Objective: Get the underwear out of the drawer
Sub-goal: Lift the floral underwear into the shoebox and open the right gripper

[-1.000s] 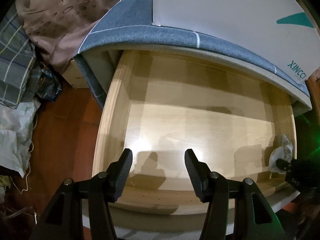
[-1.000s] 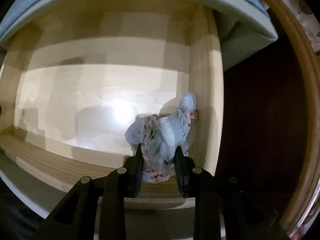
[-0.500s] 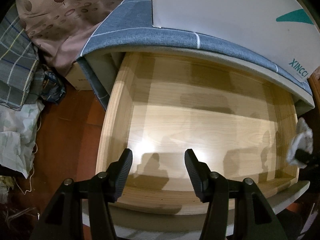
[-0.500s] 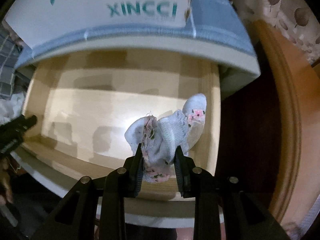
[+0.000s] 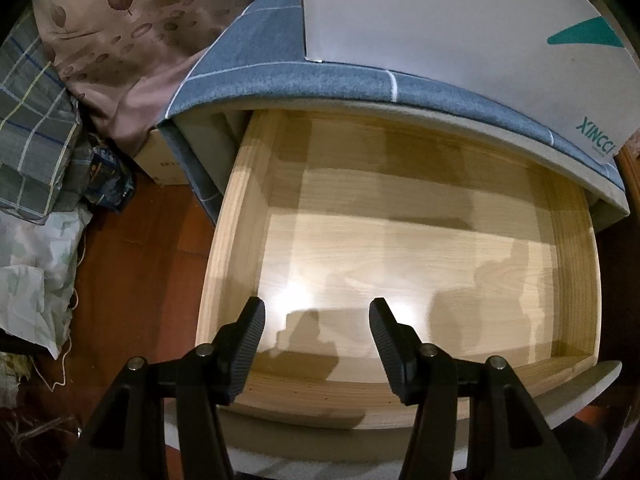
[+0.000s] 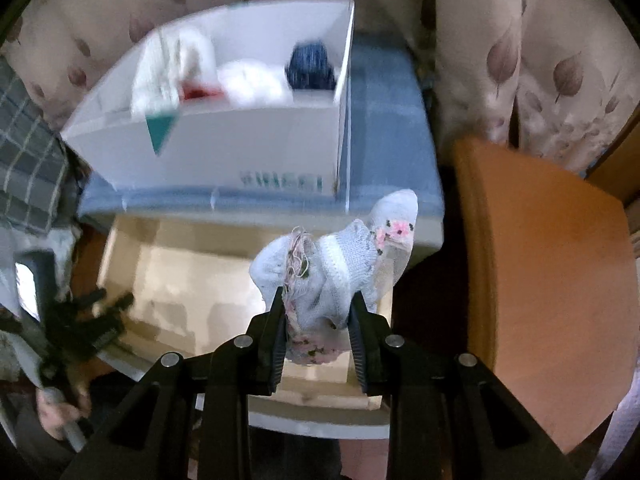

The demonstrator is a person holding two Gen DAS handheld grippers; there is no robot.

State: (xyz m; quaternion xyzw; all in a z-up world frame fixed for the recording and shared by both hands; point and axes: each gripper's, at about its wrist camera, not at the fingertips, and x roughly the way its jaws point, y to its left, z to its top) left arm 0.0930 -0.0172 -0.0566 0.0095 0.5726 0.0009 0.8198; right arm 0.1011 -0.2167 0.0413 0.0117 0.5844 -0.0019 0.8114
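Underwear of white knit with pink flowers hangs clenched in the right gripper above the pale wooden drawer. Motion blur smears the white cardboard box, which holds blurred white, red and navy cloth; the left view reads "XINCCI". The left gripper gapes, holding nothing.

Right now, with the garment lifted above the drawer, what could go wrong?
1. The right gripper pinches only part of the underwear; the loose end hangs free and might snag the white box corner.
2. It might slip and fall back into the drawer.
3. The left gripper, open above the drawer, may collide.
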